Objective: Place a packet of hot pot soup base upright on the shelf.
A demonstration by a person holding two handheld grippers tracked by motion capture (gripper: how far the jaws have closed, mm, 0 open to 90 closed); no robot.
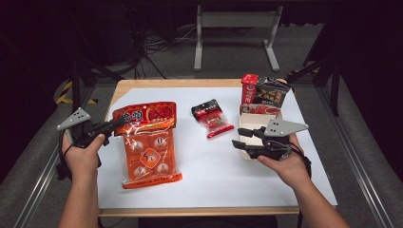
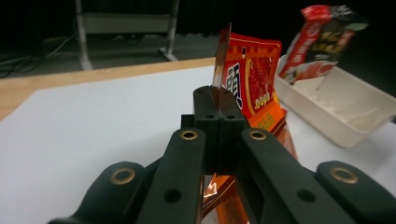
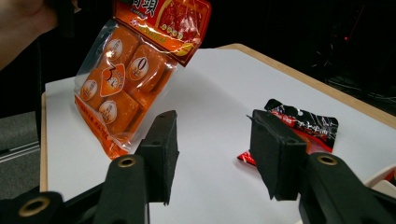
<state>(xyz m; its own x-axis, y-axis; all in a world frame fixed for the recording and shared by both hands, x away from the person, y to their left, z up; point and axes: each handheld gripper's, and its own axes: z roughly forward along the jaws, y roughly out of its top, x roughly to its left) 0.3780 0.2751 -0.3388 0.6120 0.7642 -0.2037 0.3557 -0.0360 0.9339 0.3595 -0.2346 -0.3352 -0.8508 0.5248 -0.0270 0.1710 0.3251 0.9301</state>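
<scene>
A big orange snack bag (image 1: 148, 142) with several orange cubes inside hangs at the left of the white sheet, its lower end touching the sheet. My left gripper (image 1: 119, 124) is shut on the bag's upper left corner; in the left gripper view the jaws (image 2: 218, 116) clamp the bag's edge (image 2: 247, 84). The right gripper view shows the bag (image 3: 135, 65) lifted and tilted. My right gripper (image 1: 242, 137) stands open at the right, over the white tray's (image 1: 247, 153) left side, its jaws (image 3: 212, 154) holding nothing. A small red-and-black packet (image 1: 212, 117) (image 3: 301, 126) lies flat in the middle.
The white tray (image 2: 345, 116) at the right holds upright red and dark packets (image 1: 263, 92) at its far end. A white sheet (image 1: 214, 166) covers the wooden table (image 1: 142, 83). A metal frame stands on the floor beyond the table.
</scene>
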